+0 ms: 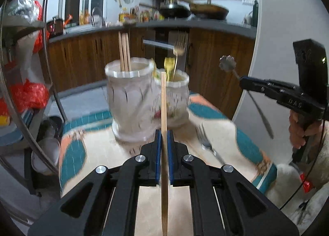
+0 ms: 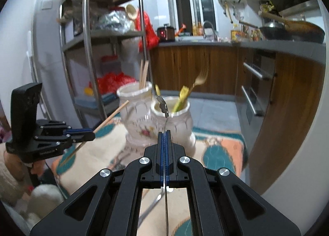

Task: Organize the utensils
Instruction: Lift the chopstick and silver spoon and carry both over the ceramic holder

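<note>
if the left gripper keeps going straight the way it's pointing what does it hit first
Most likely the taller white holder, the one with chopsticks in it, or the gap between it and the shorter holder. The left gripper, shut on a chopstick, aims about there; depth is unclear through the blur.

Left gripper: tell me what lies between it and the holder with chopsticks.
Bare tablecloth only, in the left wrist view; the left gripper holds a chopstick before the holder.
</note>
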### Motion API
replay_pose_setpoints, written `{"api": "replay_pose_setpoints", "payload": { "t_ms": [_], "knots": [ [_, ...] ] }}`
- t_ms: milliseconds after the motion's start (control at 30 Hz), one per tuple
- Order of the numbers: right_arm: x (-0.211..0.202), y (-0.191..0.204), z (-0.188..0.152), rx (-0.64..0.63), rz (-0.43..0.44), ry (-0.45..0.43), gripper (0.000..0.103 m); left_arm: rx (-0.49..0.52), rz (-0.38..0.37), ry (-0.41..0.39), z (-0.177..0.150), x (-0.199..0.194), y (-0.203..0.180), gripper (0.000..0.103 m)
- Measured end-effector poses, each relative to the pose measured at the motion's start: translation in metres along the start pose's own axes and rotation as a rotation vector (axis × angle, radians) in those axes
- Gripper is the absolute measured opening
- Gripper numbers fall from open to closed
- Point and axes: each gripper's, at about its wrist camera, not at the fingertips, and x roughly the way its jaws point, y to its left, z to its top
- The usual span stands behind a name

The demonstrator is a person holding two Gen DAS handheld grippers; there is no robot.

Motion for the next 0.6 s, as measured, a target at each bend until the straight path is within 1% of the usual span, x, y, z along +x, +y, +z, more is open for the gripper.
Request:
{"api": "replay_pose_setpoints", "payload": {
  "t_ms": [133, 267, 467, 533, 600],
  "knots": [
    [0.006, 0.000, 0.018, -0.001, 0.005, -0.051, 0.002, -0.029, -0.009, -0.087, 0.026, -0.008, 0.009, 0.006],
    [0.015, -0.002, 0.038, 0.012, 0.023, -0.102, 0.002, -0.062, 0.000, -0.179, 0.056, -0.011, 0.022, 0.006],
    [0.034, -0.006, 0.076, 0.043, 0.054, -0.182, 0.002, -0.098, -0.005, -0.298, 0.099, 0.003, 0.040, 0.006],
    [0.039, -0.007, 0.088, 0.061, 0.062, -0.216, 0.002, -0.111, -0.025, -0.342, 0.109, 0.011, 0.043, 0.006],
    [0.048, -0.009, 0.098, 0.088, 0.078, -0.247, 0.002, -0.121, -0.042, -0.369, 0.116, 0.020, 0.046, 0.006]
  ]
}}
